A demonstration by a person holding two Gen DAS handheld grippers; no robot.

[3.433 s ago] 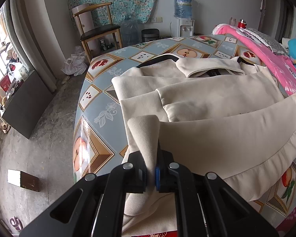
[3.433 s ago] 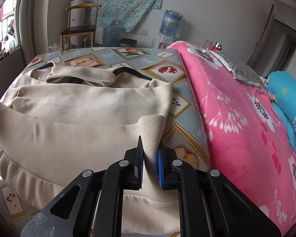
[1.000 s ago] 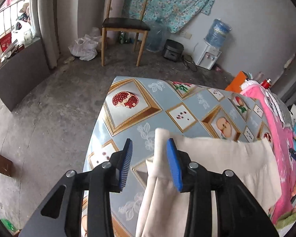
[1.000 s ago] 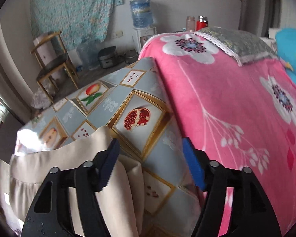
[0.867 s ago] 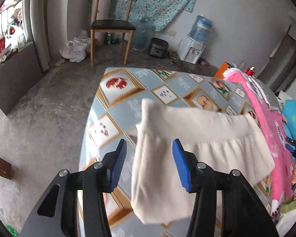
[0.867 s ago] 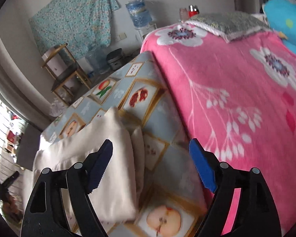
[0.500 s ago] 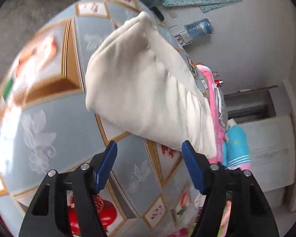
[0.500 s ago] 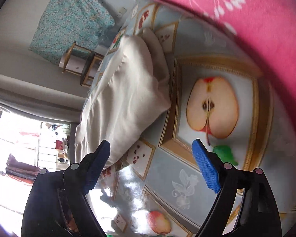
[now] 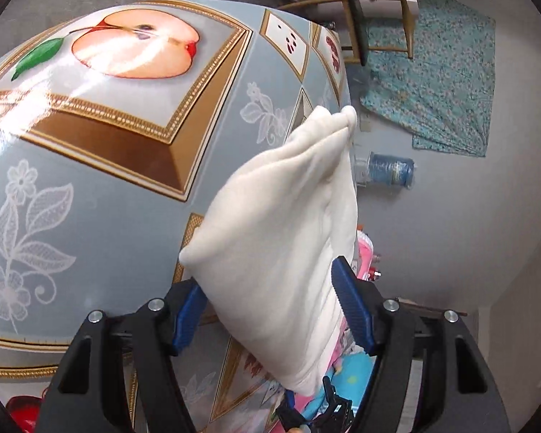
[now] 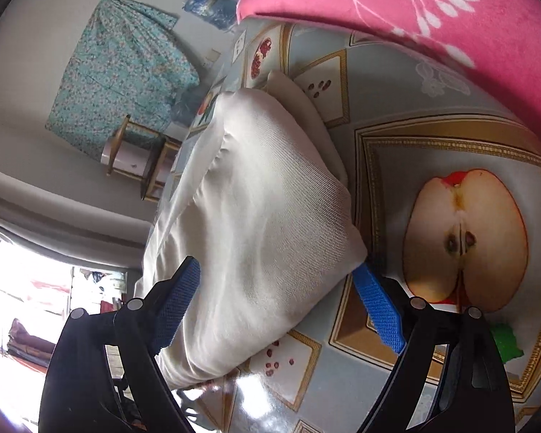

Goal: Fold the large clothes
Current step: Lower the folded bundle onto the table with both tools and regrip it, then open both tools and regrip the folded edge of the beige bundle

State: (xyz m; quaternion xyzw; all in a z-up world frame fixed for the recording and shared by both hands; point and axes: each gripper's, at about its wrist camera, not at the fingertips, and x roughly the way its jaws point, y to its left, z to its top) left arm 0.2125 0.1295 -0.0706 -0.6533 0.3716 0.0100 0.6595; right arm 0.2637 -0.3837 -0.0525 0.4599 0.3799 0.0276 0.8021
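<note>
Folded cream garment (image 9: 281,238) lay on the patterned table (image 9: 101,195). Left tongs (image 9: 270,310) and right tongs (image 10: 288,299) gaped wide astride opposite ends, gripping nothing. Best closed evenly, deep on all layers.

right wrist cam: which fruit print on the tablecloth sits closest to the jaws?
The halved apple print, in the gold-framed panel beside the right gripper. The pomegranate print lies far off, beyond the folded cream garment.

garment (image 10: 259,223) on tablecloth (image 10: 432,151) | blanket (image 10: 396,3) beside it
</note>
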